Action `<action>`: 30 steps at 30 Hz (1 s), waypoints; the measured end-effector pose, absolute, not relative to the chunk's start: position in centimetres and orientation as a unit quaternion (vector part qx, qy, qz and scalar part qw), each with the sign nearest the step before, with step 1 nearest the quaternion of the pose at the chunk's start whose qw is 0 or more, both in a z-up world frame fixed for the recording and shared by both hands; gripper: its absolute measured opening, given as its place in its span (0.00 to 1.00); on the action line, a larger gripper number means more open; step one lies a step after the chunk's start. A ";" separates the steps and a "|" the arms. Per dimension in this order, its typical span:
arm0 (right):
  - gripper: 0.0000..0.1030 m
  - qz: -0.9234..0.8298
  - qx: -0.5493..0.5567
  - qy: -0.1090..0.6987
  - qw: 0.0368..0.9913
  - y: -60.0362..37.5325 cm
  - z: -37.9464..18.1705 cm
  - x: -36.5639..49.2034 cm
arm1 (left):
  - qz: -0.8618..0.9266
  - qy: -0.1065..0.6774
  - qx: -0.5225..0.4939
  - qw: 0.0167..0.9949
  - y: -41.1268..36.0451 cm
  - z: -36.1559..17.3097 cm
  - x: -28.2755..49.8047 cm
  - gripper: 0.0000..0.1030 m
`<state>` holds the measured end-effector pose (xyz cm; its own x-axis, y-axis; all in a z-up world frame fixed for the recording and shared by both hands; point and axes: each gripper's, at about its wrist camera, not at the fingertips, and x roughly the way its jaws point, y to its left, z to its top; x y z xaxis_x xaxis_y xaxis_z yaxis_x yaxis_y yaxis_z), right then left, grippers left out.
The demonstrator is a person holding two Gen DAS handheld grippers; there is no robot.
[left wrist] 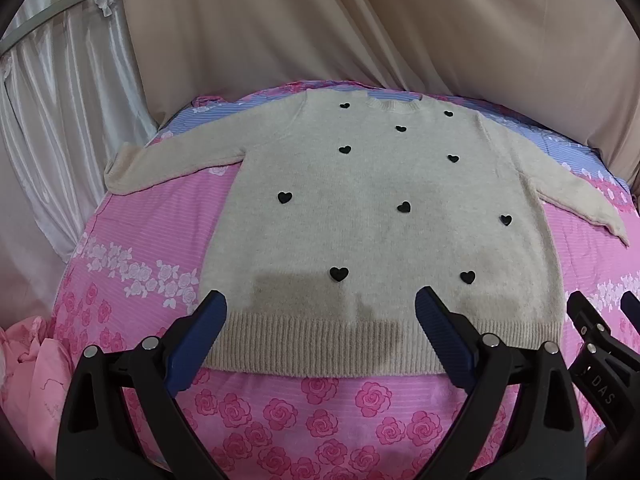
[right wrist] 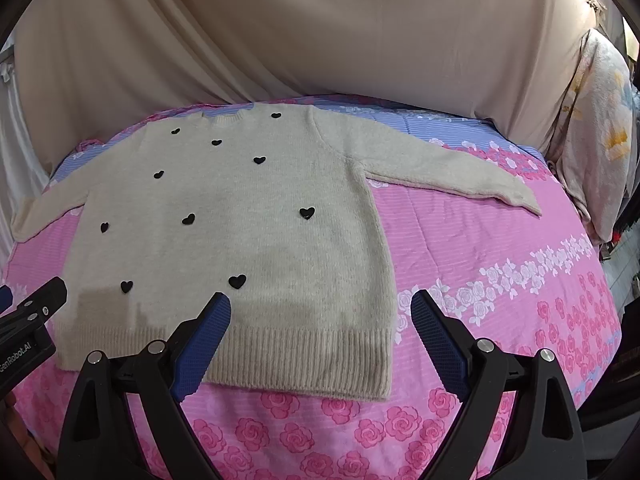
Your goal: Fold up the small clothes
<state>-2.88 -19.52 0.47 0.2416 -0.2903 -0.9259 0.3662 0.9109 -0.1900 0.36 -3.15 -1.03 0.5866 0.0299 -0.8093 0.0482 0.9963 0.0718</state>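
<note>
Grippers: both of mine are spread wide and hold nothing. My left gripper (left wrist: pixel 320 312) hangs over the bottom band of the sweater. My right gripper (right wrist: pixel 320 312) hangs over the bottom right corner.

Sweater: I see the sweater (left wrist: pixel 372 216) lying flat on the bed (left wrist: pixel 168 216), front side up, with little black hearts on it. The neck points away from me. The bottom band (left wrist: pixel 320 344) is the part closest to me.

Long way: it runs from me straight out to the neck. The two sleeves stick out to the sides.

Left sleeve: the left sleeve (left wrist: pixel 160 164) lies far out to the left, well apart from my left gripper.

Right sleeve: the right sleeve (right wrist: pixel 452 176) lies out to the right, well apart from my right gripper.

Who is nearer: each gripper is nearest its own side, so I think each one should take its own side.

Around: a tan curtain (right wrist: pixel 320 40) hangs behind the bed.
</note>
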 end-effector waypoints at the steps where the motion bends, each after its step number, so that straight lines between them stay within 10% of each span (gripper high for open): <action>1: 0.87 -0.209 0.033 0.579 0.787 -19.5 0.5 -2.9 | -0.005 0.455 0.043 0.890 -3.2 -1.1 0.4 0.90; 30: 0.87 -0.204 0.031 0.583 0.786 -19.6 -0.3 -2.3 | -0.002 0.459 0.044 0.887 -3.3 -1.5 1.3 0.90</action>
<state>-2.28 -19.62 -0.31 0.2363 -0.2835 -0.9294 0.3562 0.9152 -0.1886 1.28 -3.27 -1.47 0.5788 0.0371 -0.8146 0.0429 0.9962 0.0759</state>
